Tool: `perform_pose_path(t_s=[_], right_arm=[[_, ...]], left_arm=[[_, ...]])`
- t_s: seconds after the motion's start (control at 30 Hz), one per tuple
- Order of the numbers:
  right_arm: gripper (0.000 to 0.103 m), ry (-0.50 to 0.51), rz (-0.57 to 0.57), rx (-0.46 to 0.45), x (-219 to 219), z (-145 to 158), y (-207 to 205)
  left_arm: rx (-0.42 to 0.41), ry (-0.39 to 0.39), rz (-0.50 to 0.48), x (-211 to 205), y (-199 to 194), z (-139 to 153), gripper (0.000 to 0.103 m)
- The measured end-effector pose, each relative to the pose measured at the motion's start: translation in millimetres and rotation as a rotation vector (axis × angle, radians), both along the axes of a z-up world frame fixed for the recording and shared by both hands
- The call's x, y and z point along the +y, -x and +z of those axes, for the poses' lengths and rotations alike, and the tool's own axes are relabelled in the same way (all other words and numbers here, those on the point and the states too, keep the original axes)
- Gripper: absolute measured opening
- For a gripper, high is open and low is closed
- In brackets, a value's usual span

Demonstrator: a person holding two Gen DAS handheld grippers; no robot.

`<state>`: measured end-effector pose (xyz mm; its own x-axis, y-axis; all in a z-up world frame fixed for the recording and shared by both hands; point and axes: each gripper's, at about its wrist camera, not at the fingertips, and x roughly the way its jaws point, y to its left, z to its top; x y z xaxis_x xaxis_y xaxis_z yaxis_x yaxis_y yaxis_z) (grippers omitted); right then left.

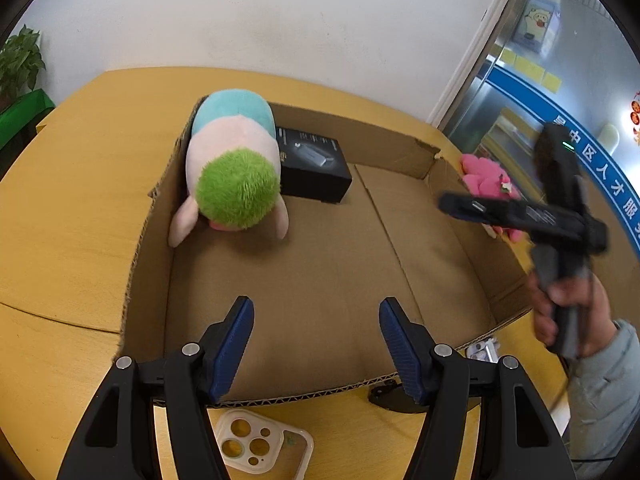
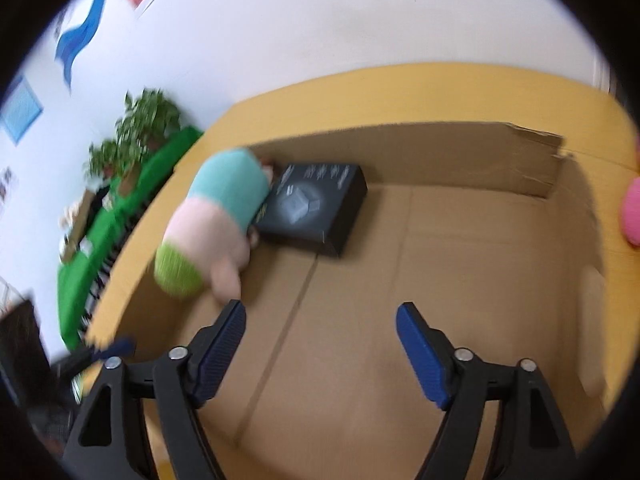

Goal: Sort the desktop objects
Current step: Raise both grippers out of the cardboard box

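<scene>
Left gripper [image 1: 316, 312] sits nearest the lens, jaws wide, nothing between the blue pads, hanging over the near wall of a shallow cardboard box [image 1: 400, 148] on the yellow desk [image 1: 80, 200]. Just under it, outside the box, a clear phone case [image 1: 264, 446] lies flat on the desk, camera cutouts up. Inside the box, far left corner: plush toy [image 1: 236, 168] with green fuzzy end, pink middle, teal top, leaning on the left wall; black carton [image 1: 316, 164] touching it on the right, against the back wall. Rest of the box floor bare. Pink plush [image 1: 486, 178] sits outside the right wall, partly hidden by the other tool. Right gripper [image 2: 320, 320] is over the box floor, jaws wide, empty; that view is blurred, so small details are unclear. A hand [image 1: 568, 304] in a pale sleeve holds its handle at right.
</scene>
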<state>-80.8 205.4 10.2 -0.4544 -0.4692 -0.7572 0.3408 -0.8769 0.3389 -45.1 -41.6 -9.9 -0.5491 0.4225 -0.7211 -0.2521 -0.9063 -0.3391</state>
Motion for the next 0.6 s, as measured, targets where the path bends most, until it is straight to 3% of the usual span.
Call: perform_pose_path(t_s=[0.1,0.23,0.3,0.4,0.47,0.5,0.53,0.6], right_arm=[[0.079,-0.038,-0.021,0.010,18.6,-4.2,-38.5],[0.079,-0.129,-0.151,0.011,57.6,-15.4,-78.2],[0.079,-0.206,-0.180,0.021,65.7,-22.8,-92.6],[0.078,-0.231,-0.183,0.063,69.9,-26.2,-104.6],[0.062,-0.229,-0.195,0.093,71.1,-23.1,-108.9],[0.035,-0.227,-0.191,0.105,67.7,-21.5,-109.2],[0.018,-0.226,-0.181,0.110,64.1,-19.7,-109.8],[0.017,-0.237,-0.162,0.141,54.3,-10.6,-116.7]], left_arm=[[-0.011,0.017,0.016,-0.3,0.9,-7.9,0.069],[0.005,0.052,0.010,2.8,-1.1,-7.1,0.069],[0.002,0.088,0.017,3.2,2.0,-10.3,0.069],[0.017,0.155,0.031,5.1,4.4,-15.0,0.069],[0.025,0.207,0.029,7.0,3.6,-17.8,0.064],[0.027,0.242,0.042,6.7,2.6,-18.0,0.052],[0.026,0.259,0.061,4.6,1.0,-17.0,0.038],[0.027,0.218,0.084,-3.5,-2.8,-9.7,0.030]])
